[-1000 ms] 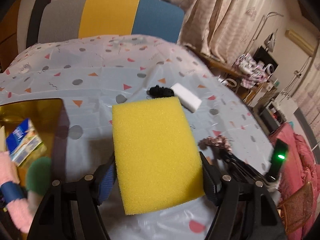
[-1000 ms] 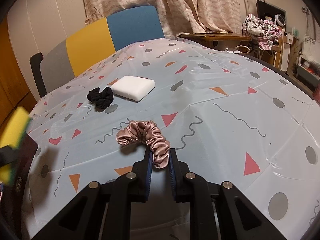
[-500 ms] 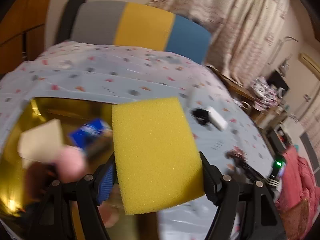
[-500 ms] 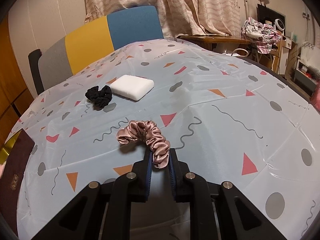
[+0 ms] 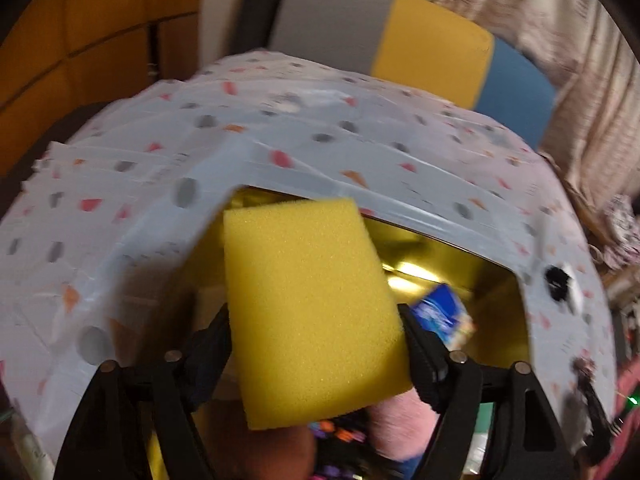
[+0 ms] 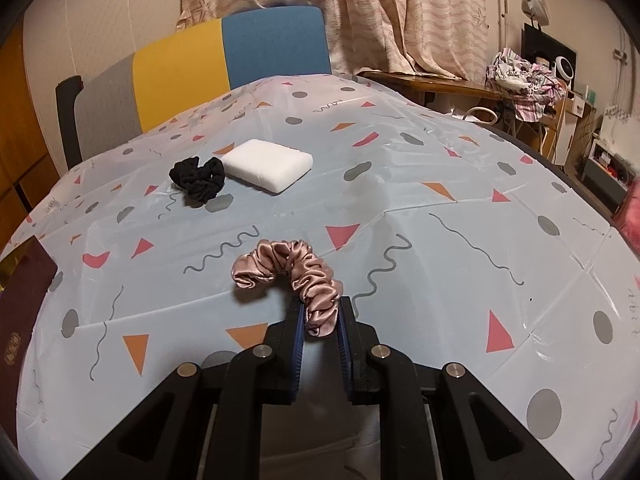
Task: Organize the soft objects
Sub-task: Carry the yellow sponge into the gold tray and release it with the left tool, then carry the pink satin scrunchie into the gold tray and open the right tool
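My left gripper (image 5: 316, 320) is shut on a yellow sponge (image 5: 308, 300) and holds it above the open gold-lined box (image 5: 452, 264). The box holds a blue packet (image 5: 440, 316) and a pink fluffy thing (image 5: 400, 428); the sponge hides much of its inside. My right gripper (image 6: 320, 320) is shut on a pink satin scrunchie (image 6: 288, 272) that lies curved on the tablecloth. A black scrunchie (image 6: 198, 178) and a white sponge (image 6: 268, 164) lie side by side farther back.
The table wears a pale blue patterned cloth (image 6: 440, 216). The box's dark red lid edge (image 6: 24, 300) shows at the left. A grey, yellow and blue chair (image 6: 224, 52) stands behind the table. A cluttered desk (image 6: 520, 76) stands at the right.
My left gripper has swung left with the yellow sponge, from over the tablecloth to over the box. My right gripper and the pink scrunchie have stayed put.
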The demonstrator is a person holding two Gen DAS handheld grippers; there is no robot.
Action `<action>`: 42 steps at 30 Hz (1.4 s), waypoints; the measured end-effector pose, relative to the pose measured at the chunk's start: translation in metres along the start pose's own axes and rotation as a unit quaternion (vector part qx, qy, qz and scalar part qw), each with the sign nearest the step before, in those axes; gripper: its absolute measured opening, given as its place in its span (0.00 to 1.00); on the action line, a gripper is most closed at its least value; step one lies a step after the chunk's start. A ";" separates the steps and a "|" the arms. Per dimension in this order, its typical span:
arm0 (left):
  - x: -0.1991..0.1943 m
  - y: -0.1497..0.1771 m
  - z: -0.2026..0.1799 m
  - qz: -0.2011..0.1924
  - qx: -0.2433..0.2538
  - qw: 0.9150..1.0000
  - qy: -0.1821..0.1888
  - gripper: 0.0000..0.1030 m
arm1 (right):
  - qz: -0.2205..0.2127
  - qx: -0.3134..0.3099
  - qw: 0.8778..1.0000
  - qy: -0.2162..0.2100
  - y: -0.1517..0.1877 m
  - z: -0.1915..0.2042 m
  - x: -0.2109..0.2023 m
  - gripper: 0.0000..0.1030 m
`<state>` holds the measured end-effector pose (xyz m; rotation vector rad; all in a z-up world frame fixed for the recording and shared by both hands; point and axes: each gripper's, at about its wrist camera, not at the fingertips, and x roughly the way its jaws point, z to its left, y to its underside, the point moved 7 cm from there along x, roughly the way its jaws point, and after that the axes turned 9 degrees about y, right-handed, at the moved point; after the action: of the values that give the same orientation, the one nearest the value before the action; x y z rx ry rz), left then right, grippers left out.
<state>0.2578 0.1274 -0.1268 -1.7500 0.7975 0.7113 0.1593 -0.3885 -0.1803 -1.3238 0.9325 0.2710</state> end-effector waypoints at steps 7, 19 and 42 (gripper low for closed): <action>-0.014 0.001 0.004 -0.022 0.017 1.000 0.014 0.83 | 0.003 -0.018 1.000 0.013 0.001 0.006 0.002 0.16; -0.066 0.045 -0.020 -0.052 0.029 0.993 0.099 0.83 | -0.036 -0.045 0.997 -0.046 -0.002 0.041 -0.052 0.16; -0.121 0.049 0.011 -0.125 -0.039 0.988 0.088 0.83 | -0.030 -0.248 0.873 -0.420 0.084 0.313 -0.239 0.16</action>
<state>0.1449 0.1477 -0.0637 -1.9615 0.6588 0.4300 0.0875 -0.0043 -0.0826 -1.4802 0.0667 0.9987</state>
